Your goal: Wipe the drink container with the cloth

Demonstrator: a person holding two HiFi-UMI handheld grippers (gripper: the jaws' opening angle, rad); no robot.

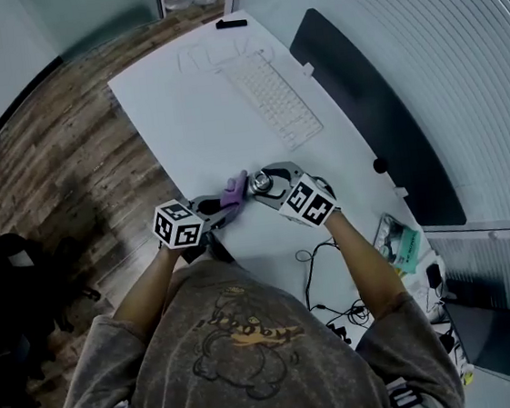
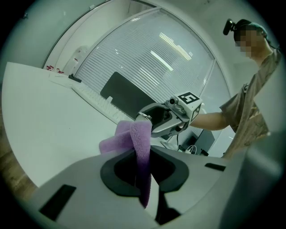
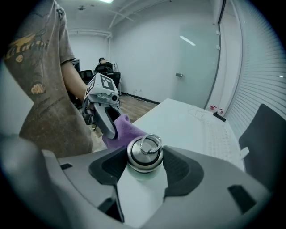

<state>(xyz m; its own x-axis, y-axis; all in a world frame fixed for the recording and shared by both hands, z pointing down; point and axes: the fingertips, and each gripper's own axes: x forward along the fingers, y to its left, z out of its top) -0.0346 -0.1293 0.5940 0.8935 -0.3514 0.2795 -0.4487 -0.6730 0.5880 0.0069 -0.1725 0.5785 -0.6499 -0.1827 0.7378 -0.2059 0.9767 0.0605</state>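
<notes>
Purple cloth (image 2: 142,147) is clamped in the jaws of the left gripper (image 1: 222,208). One strip runs down between them and the rest is bunched up out front. The right gripper (image 1: 269,184) has its jaws closed on the drink container (image 3: 144,154), one pad on each side just under the shiny steel lid with the little ring on top. You only really see the lid, plus a bit of pale body below it.

Both grippers meet tip to tip over the near edge of the white tabletop (image 1: 190,114), right in front of the person. The bunched cloth sits right up against the side of the lid. A white keyboard (image 1: 272,100) lies farther along the tabletop, well apart from all this.
</notes>
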